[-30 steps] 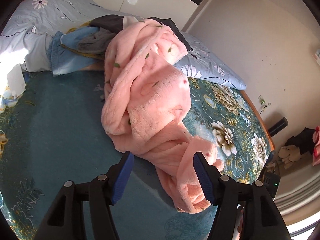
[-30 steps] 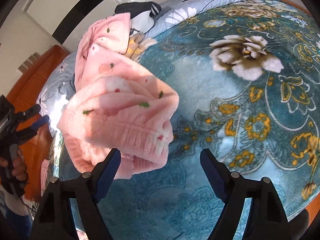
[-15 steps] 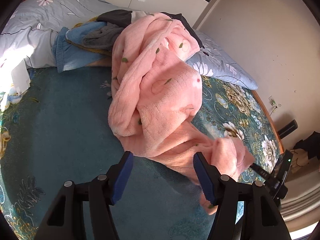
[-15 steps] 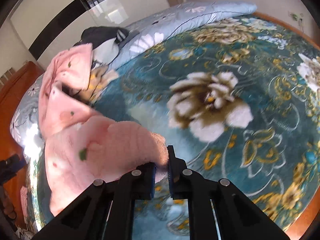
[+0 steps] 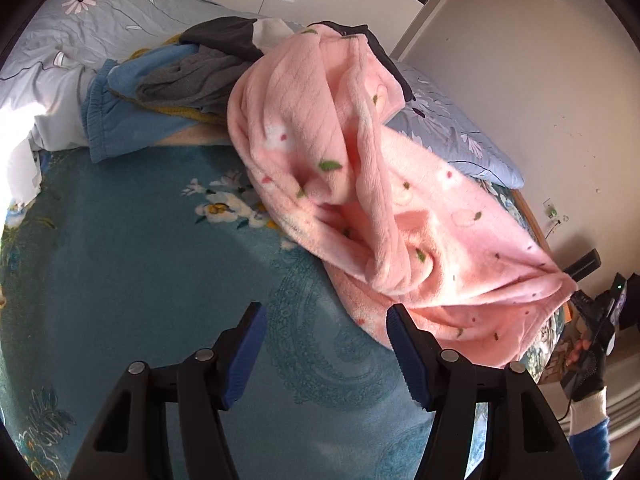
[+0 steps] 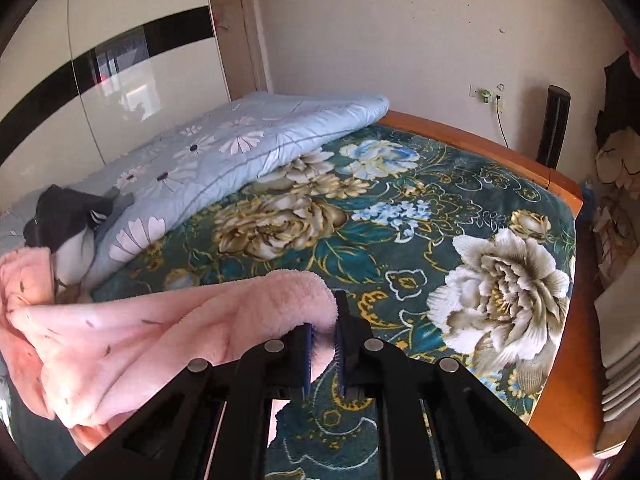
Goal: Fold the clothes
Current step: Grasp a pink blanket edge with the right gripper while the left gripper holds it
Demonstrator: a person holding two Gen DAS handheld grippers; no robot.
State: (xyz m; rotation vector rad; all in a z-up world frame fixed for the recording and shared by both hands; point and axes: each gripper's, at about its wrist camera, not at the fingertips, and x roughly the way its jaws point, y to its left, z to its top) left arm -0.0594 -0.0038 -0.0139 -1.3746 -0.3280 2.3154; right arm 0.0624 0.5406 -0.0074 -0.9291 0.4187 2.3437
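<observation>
Pink fleece garment point(image 5: 360, 184), quilted, printed with small green leaves and red spots, lies crumpled on the bed point(image 5: 120, 280); its upper part rests against a heap of other clothes point(image 5: 176, 80) in blue, grey and black; one end point(image 6: 280, 296) is drawn out taut and lifted clear of the cover toward the bed's far side. Bed cover is teal, with large cream and gold flowers; a pale blue daisy-print quilt point(image 6: 240, 148) is bunched along the side by the glossy white wardrobe point(image 6: 100, 80) with its black band; orange wooden bed frame point(image 6: 480, 140) shows at the edge; cream wall carries a socket point(image 6: 486, 94); a black tower unit point(image 6: 554, 124) stands beside it.

Right gripper point(image 6: 322, 344): fingers clenched on the pink garment's edge, fleece bulging above the pads, having closed on it within the last second; in the left wrist view the gloved hand point(image 5: 588, 364) carrying it shows at far right. Left gripper point(image 5: 324, 352): fingers released and spread, tilted downward over bare cover; the right finger stands just beside the garment's lower hem; contact cannot be confirmed.
</observation>
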